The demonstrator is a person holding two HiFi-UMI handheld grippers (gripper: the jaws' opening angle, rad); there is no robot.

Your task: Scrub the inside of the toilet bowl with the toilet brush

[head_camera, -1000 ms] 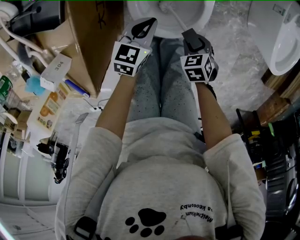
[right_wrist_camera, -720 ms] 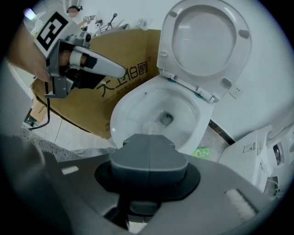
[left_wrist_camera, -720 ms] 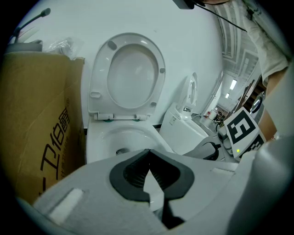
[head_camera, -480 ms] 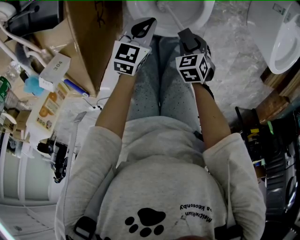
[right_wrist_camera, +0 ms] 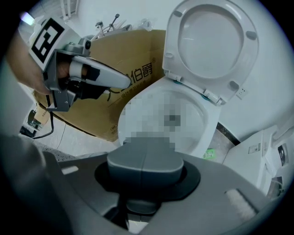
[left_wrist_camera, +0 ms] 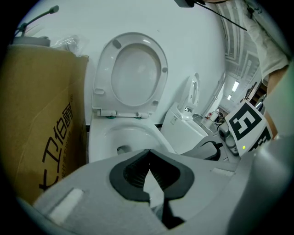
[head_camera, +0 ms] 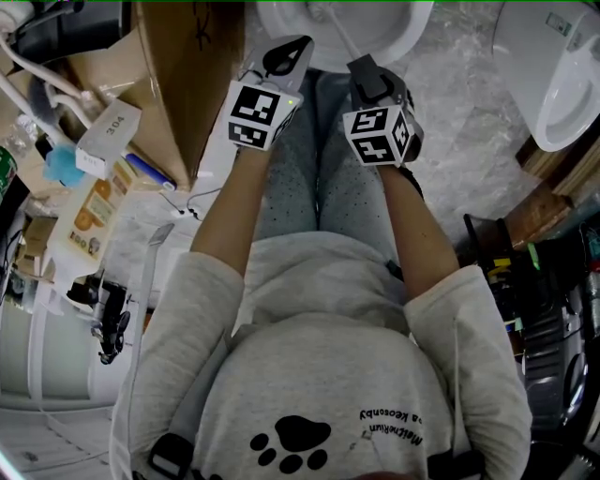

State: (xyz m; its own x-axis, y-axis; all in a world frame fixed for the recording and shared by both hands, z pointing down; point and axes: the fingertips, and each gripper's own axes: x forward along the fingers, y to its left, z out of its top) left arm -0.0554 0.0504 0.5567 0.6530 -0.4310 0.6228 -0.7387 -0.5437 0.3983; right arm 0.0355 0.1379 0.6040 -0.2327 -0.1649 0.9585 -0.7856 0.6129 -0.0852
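Observation:
The white toilet bowl (head_camera: 394, 28) lies at the top of the head view, just beyond my knees, with its lid (left_wrist_camera: 133, 73) standing upright. A thin white toilet brush handle (head_camera: 339, 36) runs from my right gripper (head_camera: 361, 67) up into the bowl, and that gripper is shut on it. The brush head is not visible, and a mosaic patch covers the bowl's inside in the right gripper view. My left gripper (head_camera: 284, 58) hovers beside the right one, in front of the bowl rim (left_wrist_camera: 98, 137), shut with nothing in it.
A tall cardboard box (head_camera: 178, 75) stands against the toilet's left side. A second white toilet (head_camera: 553, 66) stands at the right. Bottles, cartons and hoses (head_camera: 84, 187) crowd the floor at the left, with dark gear (head_camera: 534, 309) at the right.
My right gripper has shifted a little to the left, towards the left gripper, with the brush handle still in it. The left gripper has stayed where it was.

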